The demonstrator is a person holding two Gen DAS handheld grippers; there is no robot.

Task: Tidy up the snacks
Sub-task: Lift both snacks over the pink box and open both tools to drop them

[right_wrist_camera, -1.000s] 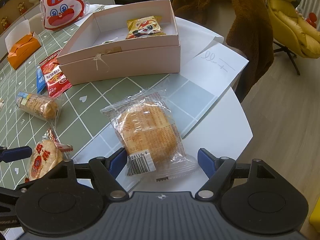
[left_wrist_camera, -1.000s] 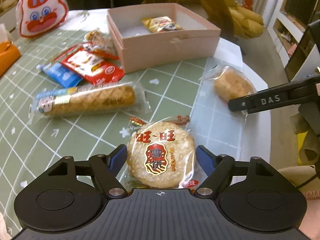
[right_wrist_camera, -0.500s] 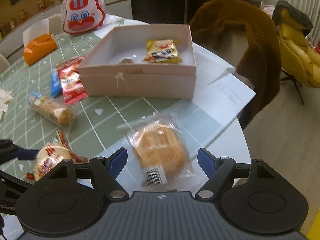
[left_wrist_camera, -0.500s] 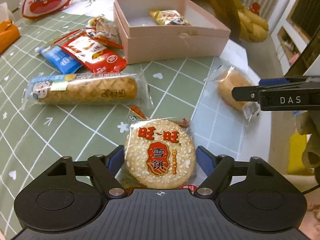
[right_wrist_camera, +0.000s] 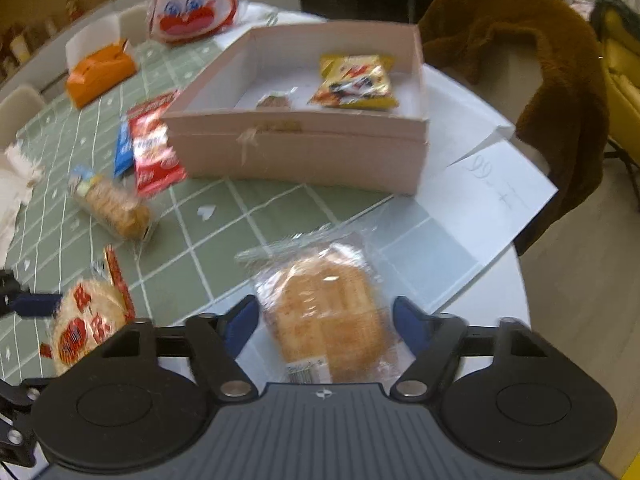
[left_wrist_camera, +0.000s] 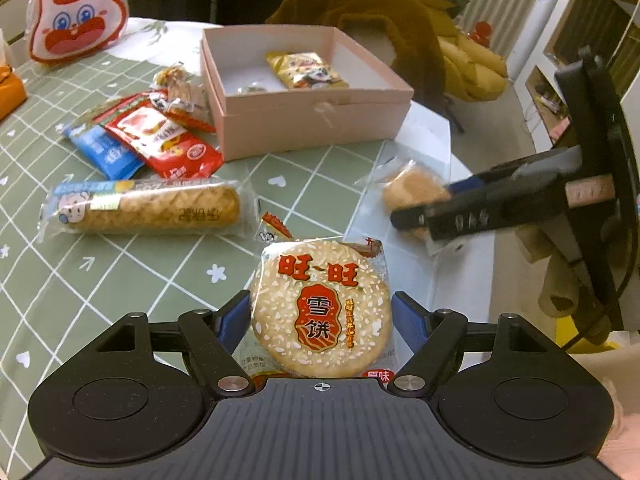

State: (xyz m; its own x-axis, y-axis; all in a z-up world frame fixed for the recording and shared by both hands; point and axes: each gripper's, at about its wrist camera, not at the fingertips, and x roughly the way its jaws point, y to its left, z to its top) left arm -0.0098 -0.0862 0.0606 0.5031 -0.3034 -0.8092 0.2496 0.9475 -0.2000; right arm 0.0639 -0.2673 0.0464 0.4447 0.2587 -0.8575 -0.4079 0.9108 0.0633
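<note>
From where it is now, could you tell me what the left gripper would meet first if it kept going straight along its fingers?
The round rice cracker packet already lies between the left gripper's fingers. Beyond it the green checked tablecloth is probably next, though depth is unclear.

The left gripper (left_wrist_camera: 320,316) sits at the lower centre of its view, pointing steeply down, its blue pads (left_wrist_camera: 234,320) against a wrapped round snack. The right gripper (right_wrist_camera: 324,322), also lower centre, tilts down with jaws closing around a clear-wrapped cake.
</note>
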